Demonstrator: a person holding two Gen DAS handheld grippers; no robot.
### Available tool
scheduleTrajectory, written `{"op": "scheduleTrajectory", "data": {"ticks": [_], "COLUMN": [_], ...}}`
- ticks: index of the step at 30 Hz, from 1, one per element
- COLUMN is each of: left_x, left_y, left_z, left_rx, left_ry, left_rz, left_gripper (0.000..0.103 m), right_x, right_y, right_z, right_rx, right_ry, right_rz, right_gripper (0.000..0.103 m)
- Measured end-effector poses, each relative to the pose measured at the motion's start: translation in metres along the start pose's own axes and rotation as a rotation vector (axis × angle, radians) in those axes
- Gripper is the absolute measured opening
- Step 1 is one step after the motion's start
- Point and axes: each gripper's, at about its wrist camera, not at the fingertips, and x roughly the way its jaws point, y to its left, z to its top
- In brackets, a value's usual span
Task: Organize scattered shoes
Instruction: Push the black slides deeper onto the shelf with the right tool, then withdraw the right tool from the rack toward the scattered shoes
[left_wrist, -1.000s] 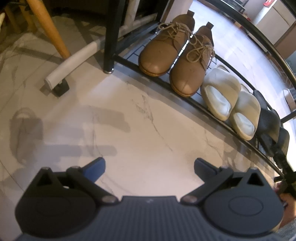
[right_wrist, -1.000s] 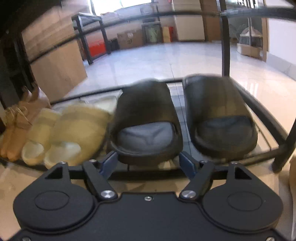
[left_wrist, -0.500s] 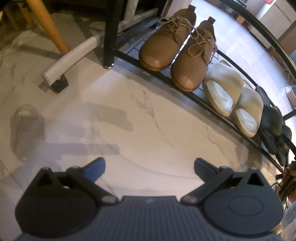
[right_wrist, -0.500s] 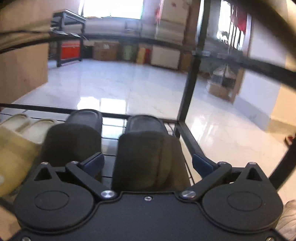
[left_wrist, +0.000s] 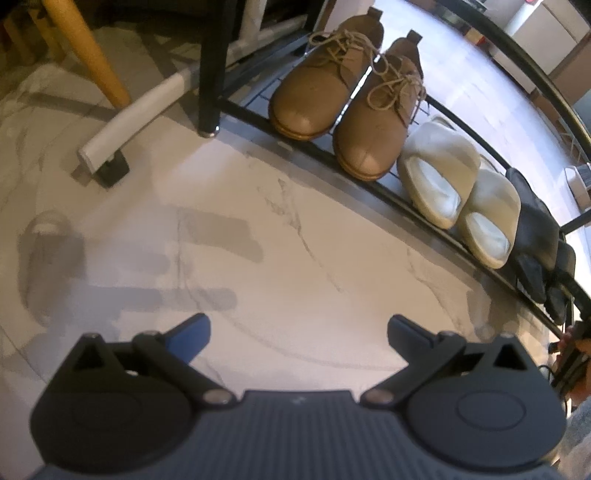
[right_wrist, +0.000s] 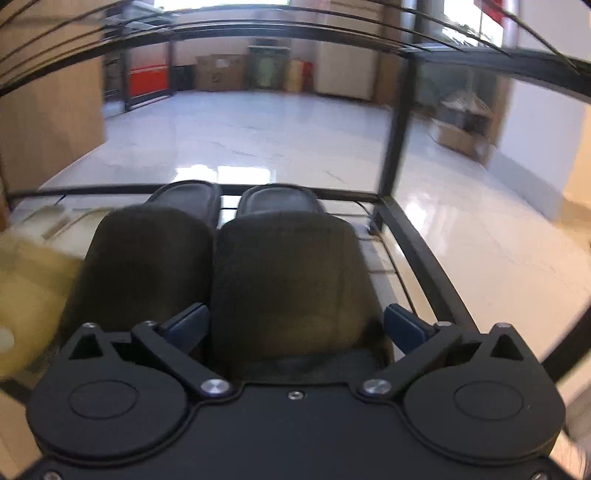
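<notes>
The low black metal shoe rack (left_wrist: 436, 225) holds three pairs in a row along its bottom wire shelf: a pair of tan lace-up shoes (left_wrist: 343, 110) at the end nearest the rack's post, a pair of cream slide sandals (left_wrist: 458, 192) beside them, and a pair of black slides (left_wrist: 543, 251) at the far end. From the right wrist camera the black slides sit side by side with their sides touching, toes toward the camera, and a blurred cream sandal (right_wrist: 26, 288) shows at the left edge. No brand, label or readable writing is visible on any shoe or on the rack. The right gripper (right_wrist: 295, 325) has its fingers spread wide, one on each side of the right-hand black slide (right_wrist: 291, 280), with its left finger (right_wrist: 188, 325) in the seam between the two slides; whether either pad touches the slide cannot be told. A second ago this gripper sat back from the rack with both slide openings in full view and a gap between the two slides; now it is closer and higher, looking along their upper straps. The left gripper (left_wrist: 295, 332) hovers wide open and empty over the marble floor (left_wrist: 280, 236), well apart from the rack, much as it did a second ago. A white padded bar (left_wrist: 133, 122) and a wooden chair leg (left_wrist: 88, 51) lie on the floor left of the rack.
</notes>
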Motion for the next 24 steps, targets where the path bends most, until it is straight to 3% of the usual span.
{"op": "scheduleTrajectory", "data": {"ticks": [4, 7, 13, 15, 18, 21, 24], "left_x": [-0.011, -0.022, -0.041, -0.044, -0.048, -0.053, -0.055], "left_y": [-0.007, -0.015, -0.032, -0.035, -0.039, -0.045, -0.049], "left_z": [0.001, -0.001, -0.012, -0.016, -0.022, -0.032, -0.04], "left_rx": [0.048, 0.105, 0.233, 0.257, 0.3, 0.364, 0.409], "left_ry": [-0.062, -0.122, -0.22, -0.229, -0.251, -0.294, -0.324], "left_rz": [-0.007, -0.011, -0.007, -0.01, -0.006, 0.016, 0.043], "left_gripper": [0.102, 0.102, 0.102, 0.102, 0.102, 0.102, 0.102], "right_x": [-0.054, -0.111, -0.244, -0.3, -0.353, -0.381, -0.377], "right_y": [0.003, 0.014, 0.041, 0.047, 0.048, 0.042, 0.037], "right_z": [-0.016, -0.03, -0.027, -0.017, -0.007, -0.019, -0.036], "right_rx": [0.035, -0.029, -0.135, -0.075, 0.091, 0.309, 0.343], "right_ry": [-0.017, -0.024, -0.151, -0.213, -0.26, -0.299, -0.284], "right_rz": [0.004, -0.006, -0.131, -0.131, -0.077, -0.028, -0.044], "right_gripper": [0.103, 0.103, 0.103, 0.103, 0.103, 0.103, 0.103]}}
